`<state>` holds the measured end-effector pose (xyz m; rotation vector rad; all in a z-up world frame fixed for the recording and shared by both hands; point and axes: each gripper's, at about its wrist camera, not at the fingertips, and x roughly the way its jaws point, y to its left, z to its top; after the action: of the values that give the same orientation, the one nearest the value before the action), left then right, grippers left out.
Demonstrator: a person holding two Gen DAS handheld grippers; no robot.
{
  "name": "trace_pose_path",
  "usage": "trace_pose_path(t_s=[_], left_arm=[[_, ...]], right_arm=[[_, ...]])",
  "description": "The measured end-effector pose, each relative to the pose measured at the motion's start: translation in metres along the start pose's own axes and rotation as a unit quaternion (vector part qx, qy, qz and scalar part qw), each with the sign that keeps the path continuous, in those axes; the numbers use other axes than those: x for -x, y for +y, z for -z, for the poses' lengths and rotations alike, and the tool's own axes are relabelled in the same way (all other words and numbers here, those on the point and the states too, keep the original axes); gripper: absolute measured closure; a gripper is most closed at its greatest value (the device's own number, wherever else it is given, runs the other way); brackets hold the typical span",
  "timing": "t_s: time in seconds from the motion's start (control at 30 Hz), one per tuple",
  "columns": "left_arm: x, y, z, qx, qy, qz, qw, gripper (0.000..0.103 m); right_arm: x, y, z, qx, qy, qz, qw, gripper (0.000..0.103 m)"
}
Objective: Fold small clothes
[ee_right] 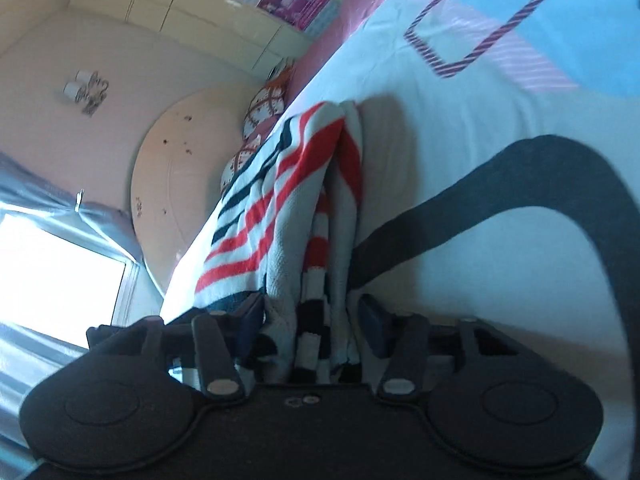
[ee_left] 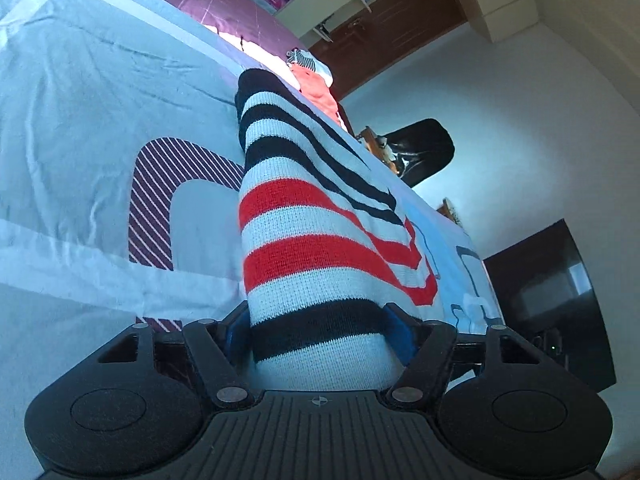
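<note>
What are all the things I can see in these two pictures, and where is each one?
striped knit garment: one, white with red and black stripes, lying on the bed, its near end between both sets of fingers.
bed sheet: one, pale blue with striped shapes, under the garment.
orange cloth: one, at the far end of the bed.
posters: several, pink, on the cream cupboards.
window: one, bright, at the lower left of the right wrist view.
left gripper: black with blue fingers, around the garment.
right gripper: black, around bunched folds.

left gripper (ee_left: 320,332) angled downward, fingers parted, right gripper (ee_right: 310,320) likewise
</note>
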<state>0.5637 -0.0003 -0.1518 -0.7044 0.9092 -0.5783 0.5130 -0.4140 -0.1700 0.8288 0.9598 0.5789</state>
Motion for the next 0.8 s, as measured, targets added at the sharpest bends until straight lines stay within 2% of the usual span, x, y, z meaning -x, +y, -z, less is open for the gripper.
trace_pose_path(t_s=[0.17,0.2,0.33,0.43,0.5,0.63,0.8], left_arm=[[-0.009,0.004,-0.007,-0.009,0.015,0.021,0.9996,0.035],[-0.013,0.003,-0.009,-0.015,0.016,0.019,0.9996,0.040],[-0.019,0.001,-0.010,-0.021,0.007,0.018,0.9996,0.039],[-0.022,-0.006,-0.008,-0.034,-0.006,0.002,0.9994,0.040],[-0.022,-0.016,-0.005,-0.053,-0.012,-0.023,0.9983,0.046],[-0.013,-0.027,-0.006,-0.056,-0.028,-0.029,0.9976,0.053],[0.015,-0.042,-0.013,-0.070,-0.047,-0.008,0.9964,0.054]], right_arm=[[-0.019,0.010,-0.011,0.028,0.013,-0.014,0.999,0.059],[-0.022,0.011,-0.013,0.031,0.016,-0.016,0.999,0.060],[-0.027,0.014,-0.016,0.040,0.017,-0.020,0.999,0.063],[-0.025,0.015,-0.013,0.045,0.008,-0.017,0.999,0.066],[-0.027,0.019,-0.012,0.052,0.002,-0.006,0.999,0.066],[-0.015,0.022,-0.005,0.052,-0.013,-0.003,0.999,0.068],[0.002,0.050,0.001,0.069,-0.037,-0.014,0.997,0.069]])
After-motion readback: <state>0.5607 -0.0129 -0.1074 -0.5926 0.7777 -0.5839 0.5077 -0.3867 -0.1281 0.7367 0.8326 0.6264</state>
